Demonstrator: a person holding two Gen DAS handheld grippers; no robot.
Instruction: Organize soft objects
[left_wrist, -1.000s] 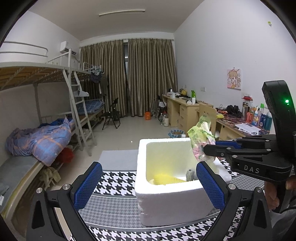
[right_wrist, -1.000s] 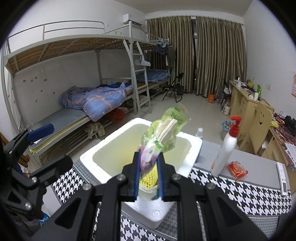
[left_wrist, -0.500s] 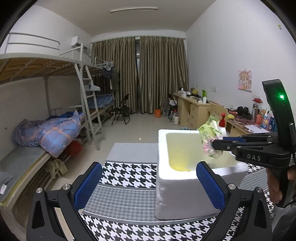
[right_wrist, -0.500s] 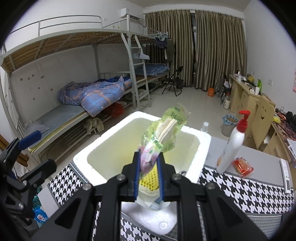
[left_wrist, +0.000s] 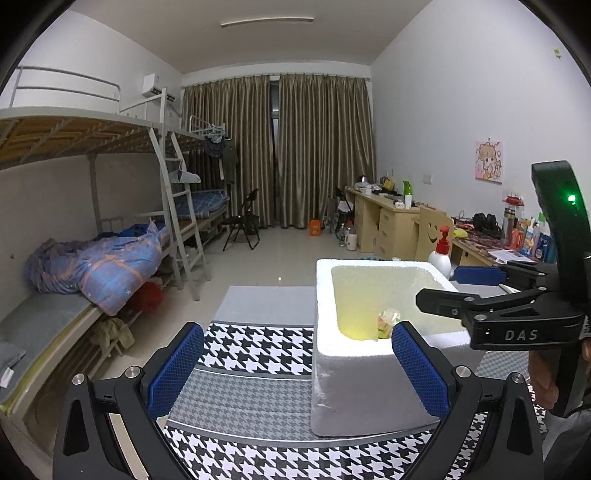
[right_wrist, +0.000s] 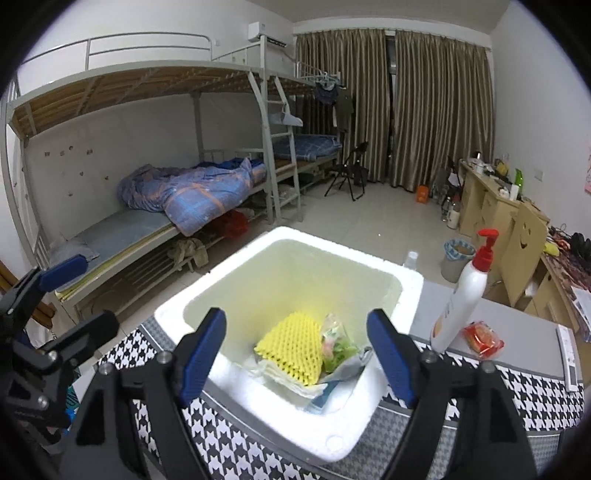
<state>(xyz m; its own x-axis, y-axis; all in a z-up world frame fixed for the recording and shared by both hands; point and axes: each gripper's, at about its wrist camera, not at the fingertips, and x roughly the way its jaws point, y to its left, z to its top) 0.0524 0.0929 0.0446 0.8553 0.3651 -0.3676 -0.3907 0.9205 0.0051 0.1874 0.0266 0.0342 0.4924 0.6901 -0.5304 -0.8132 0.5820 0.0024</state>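
A white foam box (right_wrist: 371, 421) stands on the houndstooth tablecloth; it also shows in the left wrist view (left_wrist: 351, 391). Inside it lie a yellow foam net (right_wrist: 291, 341), a green-pink plastic packet (right_wrist: 334, 345) and some paper wrappers. The packet's top shows in the left wrist view (left_wrist: 388, 319). My right gripper (right_wrist: 295, 352) is open and empty, just above the box's near side; it also shows in the left wrist view (left_wrist: 447, 286). My left gripper (left_wrist: 295, 367) is open and empty, left of the box.
A white pump bottle (right_wrist: 463, 302) and a red snack packet (right_wrist: 482, 338) stand on the table right of the box. A remote (right_wrist: 567, 360) lies at the far right. Bunk beds (right_wrist: 166, 206) are on the left, desks (left_wrist: 388, 221) on the right.
My right gripper has opened and let go of the green-pink packet, which now lies inside the foam box. My left gripper has shifted left of the box.
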